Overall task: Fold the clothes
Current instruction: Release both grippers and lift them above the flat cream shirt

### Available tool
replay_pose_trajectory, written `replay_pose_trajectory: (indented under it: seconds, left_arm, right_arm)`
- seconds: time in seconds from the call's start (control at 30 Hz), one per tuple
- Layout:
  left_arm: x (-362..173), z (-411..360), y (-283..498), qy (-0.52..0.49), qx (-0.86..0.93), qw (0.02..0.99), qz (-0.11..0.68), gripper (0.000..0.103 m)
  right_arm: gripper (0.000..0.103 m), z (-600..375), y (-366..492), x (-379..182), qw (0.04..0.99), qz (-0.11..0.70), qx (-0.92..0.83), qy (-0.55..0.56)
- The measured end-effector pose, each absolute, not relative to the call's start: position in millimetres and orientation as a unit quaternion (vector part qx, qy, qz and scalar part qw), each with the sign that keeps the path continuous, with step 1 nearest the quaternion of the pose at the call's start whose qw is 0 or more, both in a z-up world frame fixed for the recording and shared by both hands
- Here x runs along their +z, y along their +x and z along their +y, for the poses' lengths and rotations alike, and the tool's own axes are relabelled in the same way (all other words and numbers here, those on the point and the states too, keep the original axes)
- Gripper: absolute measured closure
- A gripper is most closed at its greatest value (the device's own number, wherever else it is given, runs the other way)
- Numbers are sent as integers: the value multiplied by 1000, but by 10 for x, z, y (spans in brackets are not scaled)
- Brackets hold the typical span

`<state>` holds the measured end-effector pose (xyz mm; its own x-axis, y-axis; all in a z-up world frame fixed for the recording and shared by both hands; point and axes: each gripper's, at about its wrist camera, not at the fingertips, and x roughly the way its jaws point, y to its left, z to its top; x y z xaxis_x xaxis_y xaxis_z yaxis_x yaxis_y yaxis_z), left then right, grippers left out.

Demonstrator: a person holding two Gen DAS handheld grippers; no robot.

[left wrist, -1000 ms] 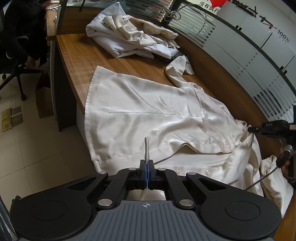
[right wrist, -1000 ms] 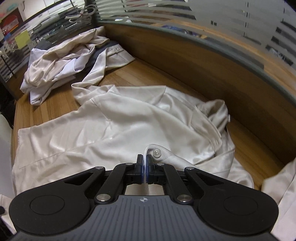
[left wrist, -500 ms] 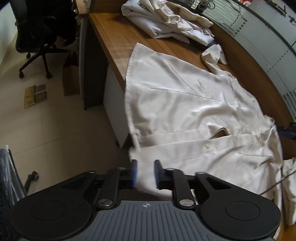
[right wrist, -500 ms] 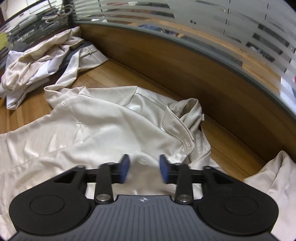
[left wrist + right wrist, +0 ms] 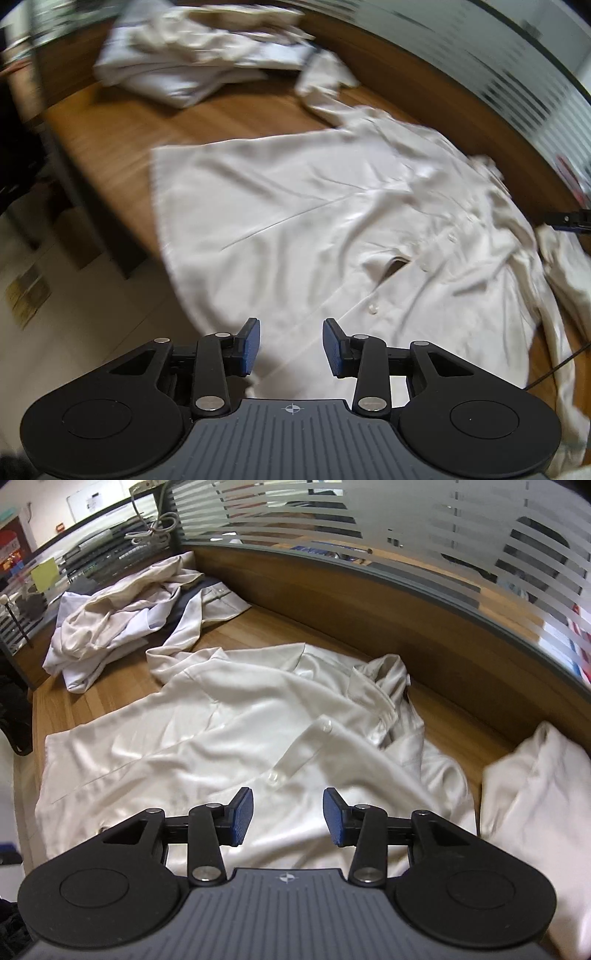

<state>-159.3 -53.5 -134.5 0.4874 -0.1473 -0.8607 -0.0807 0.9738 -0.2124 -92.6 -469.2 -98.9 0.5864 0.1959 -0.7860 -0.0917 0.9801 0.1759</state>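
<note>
Both tools [image 5: 291,347] [image 5: 288,821] agape over shirt [image 5: 229,738] (no legible writing).

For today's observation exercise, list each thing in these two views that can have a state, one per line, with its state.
Left gripper: jaws open, holding nothing.
Right gripper: jaws open, holding nothing.
Cream shirt: spread on the desk, unfolded, wrinkled, placket partly unbuttoned, hem hanging over the desk's near edge.
Pile of clothes: heaped, unfolded, at the far end.
Folded garment: lying at the right.

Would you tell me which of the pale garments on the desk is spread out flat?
The cream button-front shirt nearest the hand-held grippers; the others are a crumpled heap behind it.
</note>
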Motion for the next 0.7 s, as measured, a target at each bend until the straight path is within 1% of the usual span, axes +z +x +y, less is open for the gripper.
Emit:
replay_pose_trajectory:
  seconds: [0.17, 0.37, 0.5, 0.7]
  left_arm:
    - [-1360, -512, -1129, -56, -107, 838, 532, 63]
    - [-1321, -542, -568, 19, -210, 818, 536, 63]
    - [-1294, -592, -211, 78, -279, 797, 529, 63]
    - [-1362, -543, 283, 130, -359, 761, 525, 62]
  right_arm:
    - [56, -4564, -1272, -959, 888, 452, 45, 77]
    - [56, -4299, -1721, -940, 880, 458, -23, 123]
    - [56, -3972, -2007, -934, 878, 447, -69, 156]
    - [56, -3393, -2281, -1011, 870, 425, -140, 206]
